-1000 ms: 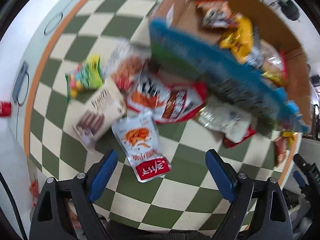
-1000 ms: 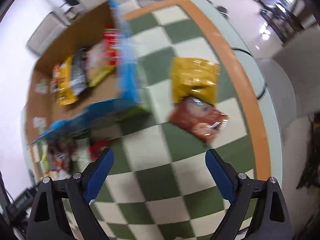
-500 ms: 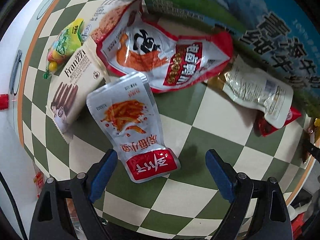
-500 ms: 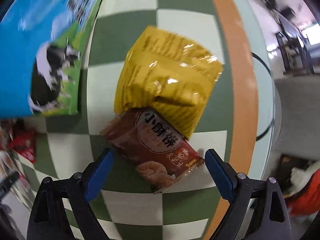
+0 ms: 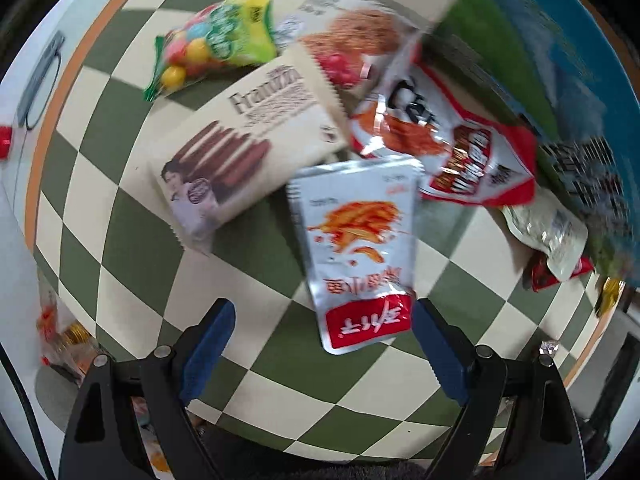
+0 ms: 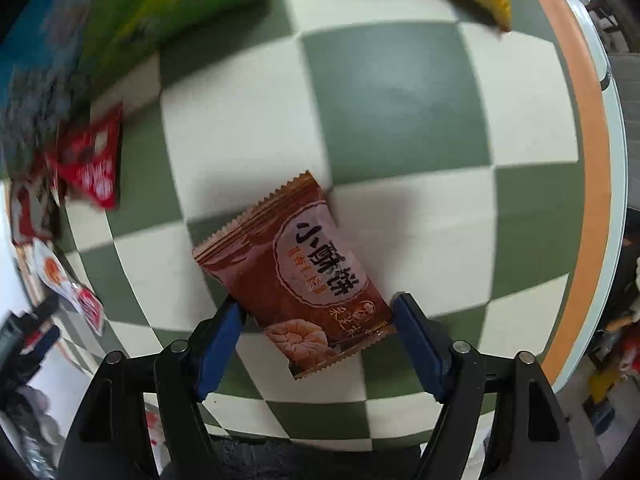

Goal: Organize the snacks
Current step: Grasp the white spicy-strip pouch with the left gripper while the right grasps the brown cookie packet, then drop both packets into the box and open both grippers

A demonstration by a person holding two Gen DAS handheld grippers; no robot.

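Over the green-and-cream checked table (image 6: 384,92), the right gripper (image 6: 318,322) straddles a brown biscuit packet (image 6: 304,280), its jaws just narrowing yet not visibly pressing it. The left gripper (image 5: 322,324) hangs with jaws apart above a silver pouch (image 5: 356,248), which lies between a cream wafer pack (image 5: 248,136) and a red-and-white bag (image 5: 448,144).

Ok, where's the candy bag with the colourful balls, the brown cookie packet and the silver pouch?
candy bag (image 5: 212,46), left wrist view, middle of the bag
brown cookie packet (image 6: 308,280), right wrist view, printed front
silver pouch (image 5: 358,248), left wrist view, centre panel
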